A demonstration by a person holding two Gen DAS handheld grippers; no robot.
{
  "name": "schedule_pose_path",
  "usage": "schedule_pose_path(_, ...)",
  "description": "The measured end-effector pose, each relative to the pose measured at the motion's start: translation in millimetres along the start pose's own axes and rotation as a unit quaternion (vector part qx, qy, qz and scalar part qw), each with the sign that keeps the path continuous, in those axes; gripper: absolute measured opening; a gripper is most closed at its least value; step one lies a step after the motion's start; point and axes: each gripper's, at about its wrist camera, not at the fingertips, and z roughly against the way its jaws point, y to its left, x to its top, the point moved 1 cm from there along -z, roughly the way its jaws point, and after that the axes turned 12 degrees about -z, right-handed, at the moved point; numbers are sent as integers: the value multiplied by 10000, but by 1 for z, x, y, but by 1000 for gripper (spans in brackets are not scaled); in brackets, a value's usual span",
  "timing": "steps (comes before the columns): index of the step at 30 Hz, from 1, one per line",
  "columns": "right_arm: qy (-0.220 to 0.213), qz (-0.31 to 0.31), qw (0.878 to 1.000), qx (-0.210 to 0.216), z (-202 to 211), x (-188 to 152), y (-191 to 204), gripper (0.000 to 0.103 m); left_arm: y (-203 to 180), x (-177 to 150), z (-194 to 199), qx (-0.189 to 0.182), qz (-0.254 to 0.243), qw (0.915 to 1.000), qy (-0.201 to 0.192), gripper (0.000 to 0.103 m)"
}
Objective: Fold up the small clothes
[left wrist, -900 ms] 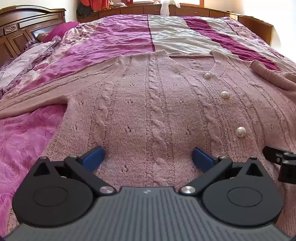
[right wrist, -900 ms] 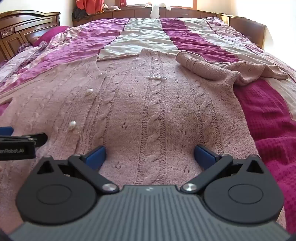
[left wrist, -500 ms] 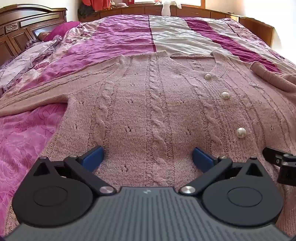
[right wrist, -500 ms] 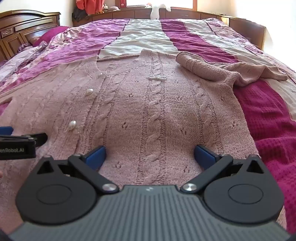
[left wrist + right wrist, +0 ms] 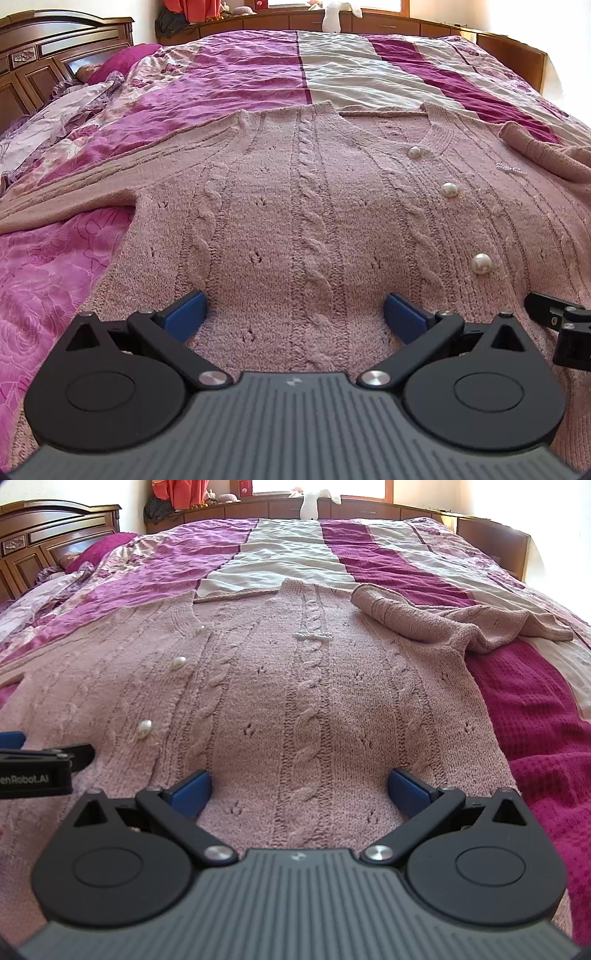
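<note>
Two wide-spread blue fingers (image 5: 184, 312) of the left gripper (image 5: 293, 314) frame the lower part of a pink cable-knit cardigan (image 5: 306, 206), gripping nothing; it lies flat, front up, on the bed's striped magenta-and-cream bedspread (image 5: 258, 74), pearl buttons (image 5: 481, 263) running off to the right, one sleeve (image 5: 66, 195) stretched out left. A carved wooden headboard (image 5: 44, 59) stands far left. From the right wrist, the right gripper (image 5: 299, 790) likewise has its fingers (image 5: 408, 792) wide over the cardigan's hem, empty; the other sleeve (image 5: 443, 622) lies folded and rumpled up right, the left gripper's tip at the left edge, a white plush toy (image 5: 312, 504) on the far ledge.
</note>
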Motion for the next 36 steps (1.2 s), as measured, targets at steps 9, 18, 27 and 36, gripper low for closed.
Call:
schedule_pose_path(9,-4,2,10000,-2,0,0,0,103,0,0,0,4,0,10000,-2,103)
schedule_pose_path(18,-10,14,10000,-12,0,-1,0,103,0,0,0,7,-2,10000,-4,103)
schedule_pose_path(27,-16,14,10000,-12,1,-1,1,103,-1,0,0,9,-2,10000,-4,103)
schedule_pose_path(36,-29,5,10000,-13,2,-3,2,103,0,0,0,14,-5,10000,-4,103)
